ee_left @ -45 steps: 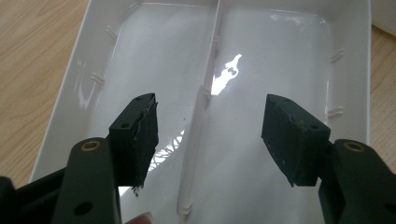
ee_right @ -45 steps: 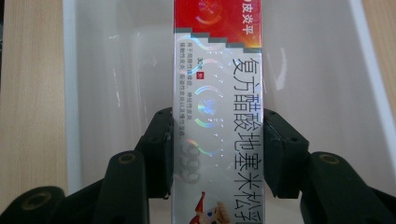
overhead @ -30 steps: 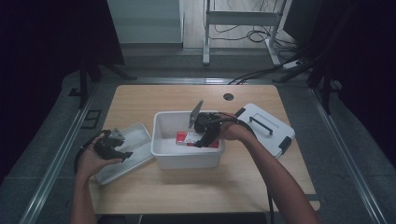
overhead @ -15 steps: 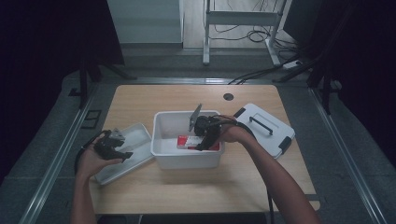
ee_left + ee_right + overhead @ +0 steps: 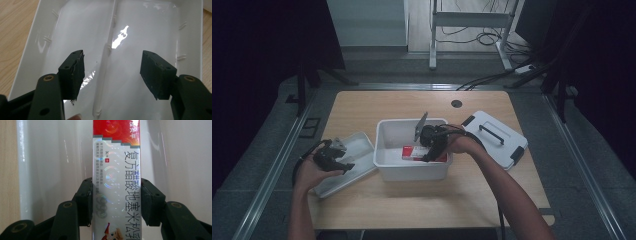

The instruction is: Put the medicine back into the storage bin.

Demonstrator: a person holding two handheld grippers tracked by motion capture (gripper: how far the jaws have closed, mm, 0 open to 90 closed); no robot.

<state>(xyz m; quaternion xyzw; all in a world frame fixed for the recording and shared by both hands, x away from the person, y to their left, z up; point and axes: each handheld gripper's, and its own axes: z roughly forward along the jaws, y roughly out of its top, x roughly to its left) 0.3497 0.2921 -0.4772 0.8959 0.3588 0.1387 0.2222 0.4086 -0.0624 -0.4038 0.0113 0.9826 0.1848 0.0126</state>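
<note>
Bin walls (image 5: 412, 172) hem right gripper (image 5: 430, 148)

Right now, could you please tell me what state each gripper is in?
Left gripper: jaws open, nothing between them, over the white tray.
Right gripper: jaws closed on the red-and-silver box, inside the white bin.

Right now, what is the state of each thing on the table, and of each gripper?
Red and silver carton: gripped, inside the bin.
White bin: open, lid off.
Lid with handle: lying right of the bin.
White tray: nothing in it.
Right gripper: closed on the carton.
Left gripper: open over the tray.
</note>
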